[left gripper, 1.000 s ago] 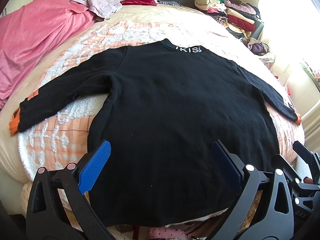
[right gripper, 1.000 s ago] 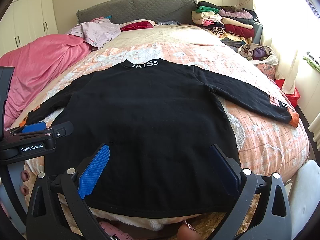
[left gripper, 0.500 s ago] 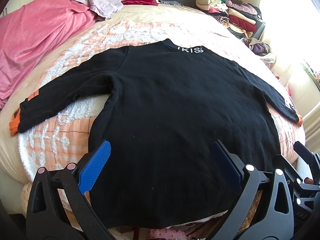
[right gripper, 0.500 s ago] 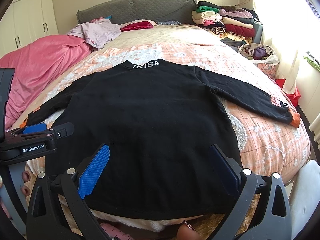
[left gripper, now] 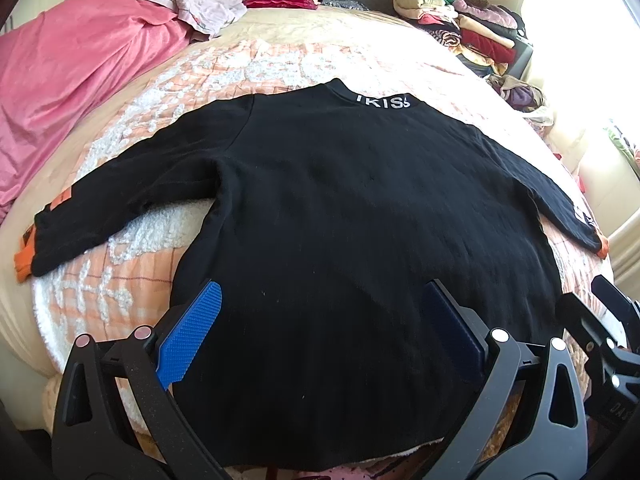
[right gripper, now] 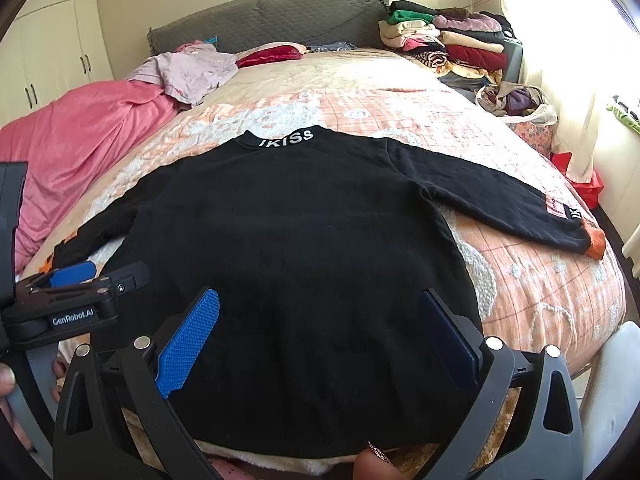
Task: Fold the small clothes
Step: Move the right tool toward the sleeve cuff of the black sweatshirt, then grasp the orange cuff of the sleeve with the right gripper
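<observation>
Folding not yet begun: black sweater [left gripper: 352, 216] laid flat, back up, on bed [right gripper: 540, 280], sleeves spread. Left tool [left gripper: 320, 320] and right tool [right gripper: 324, 328] held spread, empty, above hem. Sleeves best folded inward first, cuffs pinched cleanly.

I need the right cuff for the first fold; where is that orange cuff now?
In the right wrist view the orange cuff lies at the far right on the peach bedspread, ending the black sweater's outstretched sleeve.
</observation>
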Action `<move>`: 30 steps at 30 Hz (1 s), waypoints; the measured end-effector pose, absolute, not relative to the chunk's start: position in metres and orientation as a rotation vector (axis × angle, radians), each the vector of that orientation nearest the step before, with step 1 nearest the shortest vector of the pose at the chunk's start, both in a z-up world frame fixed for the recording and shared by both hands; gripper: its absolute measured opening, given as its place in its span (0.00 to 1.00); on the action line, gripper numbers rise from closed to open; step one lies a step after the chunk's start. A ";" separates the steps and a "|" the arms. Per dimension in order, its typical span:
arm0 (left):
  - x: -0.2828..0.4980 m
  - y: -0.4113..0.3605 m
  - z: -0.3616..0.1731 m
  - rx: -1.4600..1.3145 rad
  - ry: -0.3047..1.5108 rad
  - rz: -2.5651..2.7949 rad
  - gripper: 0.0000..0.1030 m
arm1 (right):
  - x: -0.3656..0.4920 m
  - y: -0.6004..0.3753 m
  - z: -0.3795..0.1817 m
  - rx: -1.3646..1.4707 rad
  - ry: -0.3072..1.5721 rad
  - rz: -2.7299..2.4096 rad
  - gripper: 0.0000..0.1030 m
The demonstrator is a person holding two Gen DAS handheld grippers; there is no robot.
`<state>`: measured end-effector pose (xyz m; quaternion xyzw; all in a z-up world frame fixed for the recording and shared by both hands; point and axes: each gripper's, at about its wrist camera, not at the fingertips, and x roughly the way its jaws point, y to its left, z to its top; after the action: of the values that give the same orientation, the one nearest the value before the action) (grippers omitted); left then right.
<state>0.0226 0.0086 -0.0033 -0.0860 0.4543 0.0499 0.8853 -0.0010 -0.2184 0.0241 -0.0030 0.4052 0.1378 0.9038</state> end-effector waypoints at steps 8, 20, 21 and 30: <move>0.039 0.008 -0.006 -0.179 0.960 0.101 0.92 | 0.018 -0.226 0.024 -0.010 0.847 0.251 0.96; 0.073 0.007 -0.006 -0.183 0.967 0.088 0.92 | 0.056 -0.256 0.017 0.091 0.864 0.190 0.96; 0.076 0.008 -0.006 -0.184 0.969 0.092 0.92 | 0.060 -0.260 0.016 0.101 0.865 0.180 0.96; 0.105 0.007 -0.012 -0.198 0.994 0.087 0.92 | 0.090 -0.291 0.004 0.185 0.903 0.106 0.96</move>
<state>0.1048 0.0069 -0.0117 -0.0949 0.4756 0.0414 0.8735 0.0902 -0.2913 0.0036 0.0893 0.4356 0.0512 0.8942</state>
